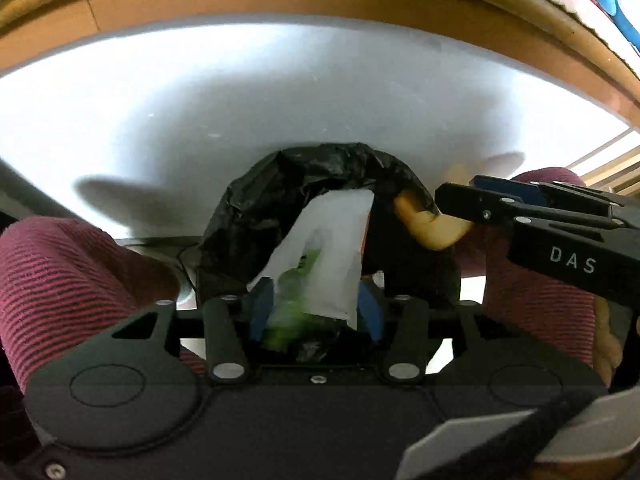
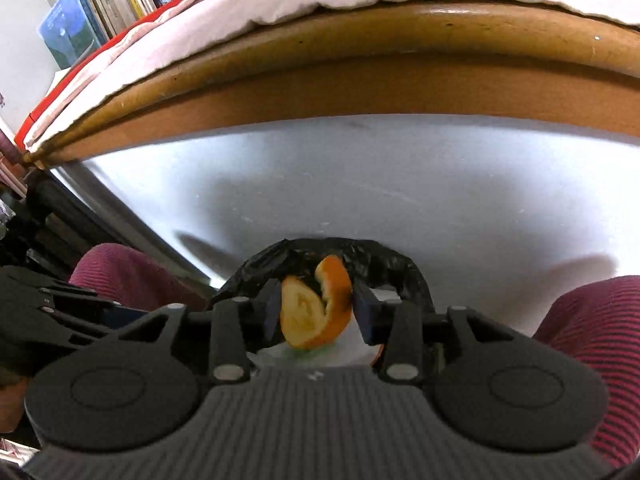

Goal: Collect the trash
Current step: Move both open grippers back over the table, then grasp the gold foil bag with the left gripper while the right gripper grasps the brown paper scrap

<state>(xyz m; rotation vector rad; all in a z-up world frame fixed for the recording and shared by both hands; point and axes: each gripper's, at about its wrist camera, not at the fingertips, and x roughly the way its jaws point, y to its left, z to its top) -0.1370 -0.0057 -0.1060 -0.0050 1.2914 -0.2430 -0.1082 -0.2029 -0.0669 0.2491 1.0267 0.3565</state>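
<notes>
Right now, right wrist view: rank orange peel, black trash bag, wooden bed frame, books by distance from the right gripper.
1. orange peel, inside the right gripper
2. black trash bag, just ahead below
3. wooden bed frame, across the floor
4. books, far upper left

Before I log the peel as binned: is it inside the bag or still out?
Still out. The peel sits between the right hand-held gripper's fingers, at the black bag's mouth.

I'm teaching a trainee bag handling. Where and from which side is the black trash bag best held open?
Grip the black trash bag at its crumpled rim, from the near side. The rim arches up there, giving the jaws a thin fold, while the orange peel and white wrapper fill the mouth.
</notes>
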